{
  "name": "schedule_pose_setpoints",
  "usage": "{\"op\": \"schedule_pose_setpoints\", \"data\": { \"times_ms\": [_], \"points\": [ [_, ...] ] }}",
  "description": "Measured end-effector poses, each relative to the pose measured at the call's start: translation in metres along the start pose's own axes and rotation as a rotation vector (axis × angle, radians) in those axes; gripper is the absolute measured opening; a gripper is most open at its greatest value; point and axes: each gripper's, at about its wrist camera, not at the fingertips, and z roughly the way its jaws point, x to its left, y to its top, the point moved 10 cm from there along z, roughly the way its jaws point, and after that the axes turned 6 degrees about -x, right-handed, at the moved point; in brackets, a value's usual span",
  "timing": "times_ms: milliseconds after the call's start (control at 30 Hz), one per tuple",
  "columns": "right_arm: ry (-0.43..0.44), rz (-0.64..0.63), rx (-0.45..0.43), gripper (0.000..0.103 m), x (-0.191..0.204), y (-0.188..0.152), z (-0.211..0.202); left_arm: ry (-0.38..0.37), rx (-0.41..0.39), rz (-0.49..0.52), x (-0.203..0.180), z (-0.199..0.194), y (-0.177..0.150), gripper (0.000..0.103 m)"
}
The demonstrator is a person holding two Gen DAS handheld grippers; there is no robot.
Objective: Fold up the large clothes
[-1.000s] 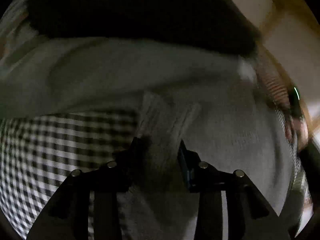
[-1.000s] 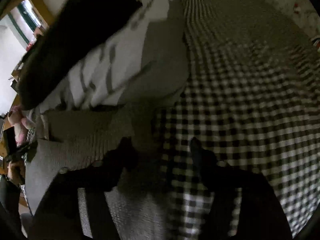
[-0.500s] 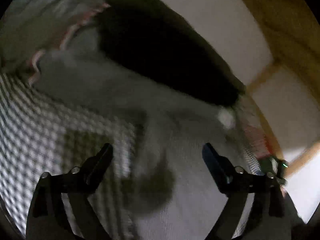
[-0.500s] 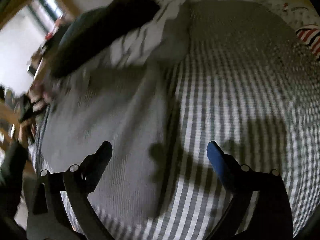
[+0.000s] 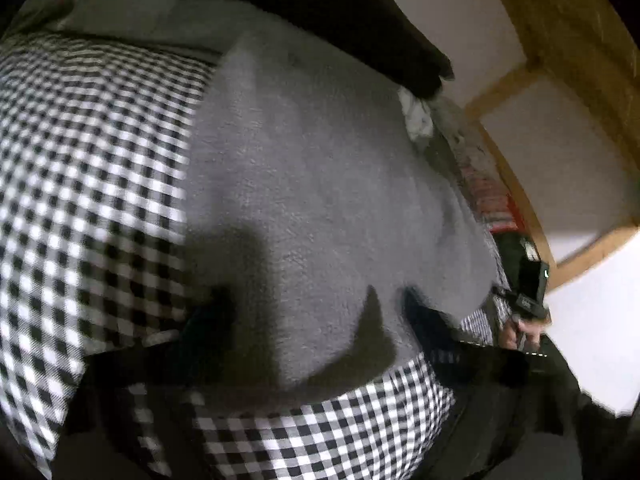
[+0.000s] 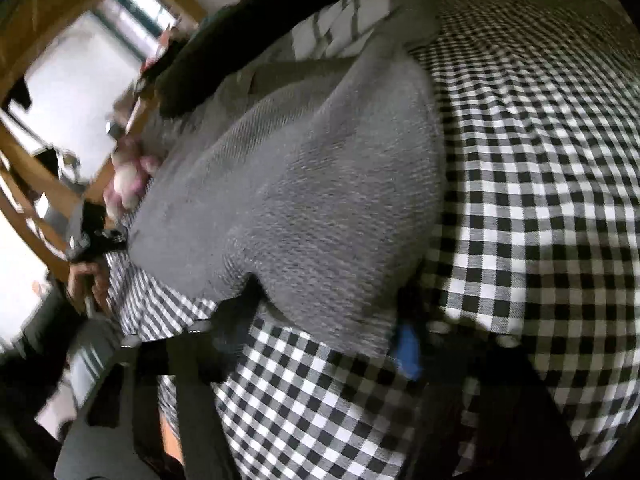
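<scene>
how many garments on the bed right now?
3, possibly more hidden. Grey knit sweater lies on the checked bedspread nearest both grippers. Dark garment lies beyond it, and a white striped garment lies beside that, partly covered.

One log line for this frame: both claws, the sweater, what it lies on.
left claw: closing at sweater hem | right claw: closing at hem | sweater: flat on checked bedsheet

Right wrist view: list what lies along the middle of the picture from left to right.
Wooden frame → pink soft toy → grey sweater → checked sheet.
</scene>
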Motion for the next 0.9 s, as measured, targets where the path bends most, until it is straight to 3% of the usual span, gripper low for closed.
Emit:
{"op": "schedule_pose_setpoints", "data": {
  "times_ms": [33, 133, 333, 433, 467, 500, 567, 600, 700, 767, 800, 833, 900],
  "points": [
    [0.025, 0.032, -0.009, 0.037, 0.0, 0.0, -0.003, 0.02, -0.002, -0.042, 0.006, 0.003, 0.0, 0.034],
    [0.056, 0.095, -0.049, 0.032, 0.0, 0.004, -0.011, -0.02, 0.011, -0.18, 0.028, -0.01, -0.001, 0.024],
    [0.141, 0.271, -0.183, 0.025, 0.0, 0.003, -0.042, 0.058, 0.046, -0.158, 0.023, -0.022, -0.017, 0.021],
    [0.175, 0.31, -0.269, 0.017, 0.008, 0.001, -0.075, 0.043, 0.023, -0.178, 0.025, -0.053, -0.024, 0.02],
    [0.187, 0.315, -0.302, 0.006, 0.011, 0.001, -0.09, 0.038, 0.016, -0.165, 0.019, -0.064, -0.027, 0.02],
    [0.197, 0.345, -0.342, 0.005, 0.008, 0.001, -0.11, 0.033, 0.017, -0.165, 0.016, -0.072, -0.032, 0.016],
    [0.167, 0.352, -0.366, 0.0, -0.004, 0.002, -0.132, 0.03, 0.035, -0.178, 0.017, -0.083, -0.043, 0.012],
    [0.112, 0.322, -0.314, 0.0, -0.012, -0.001, -0.131, 0.041, 0.042, -0.177, 0.022, -0.083, -0.046, 0.012],
    [-0.062, 0.212, -0.214, 0.013, -0.028, -0.004, -0.11, -0.01, 0.0, -0.155, 0.024, -0.073, -0.039, 0.014],
    [-0.145, 0.071, -0.147, 0.081, -0.026, -0.003, -0.085, -0.036, -0.036, -0.104, 0.018, -0.064, -0.033, 0.04],
    [-0.141, 0.013, -0.161, 0.087, -0.022, -0.001, -0.079, -0.066, -0.042, -0.089, 0.011, -0.058, -0.03, 0.069],
    [-0.112, -0.015, -0.168, 0.087, -0.016, 0.002, -0.072, -0.113, -0.038, -0.071, 0.002, -0.051, -0.029, 0.083],
    [-0.015, -0.06, -0.17, 0.089, 0.001, 0.011, -0.056, -0.103, -0.051, -0.021, -0.007, -0.042, -0.022, 0.087]
  ]
}}
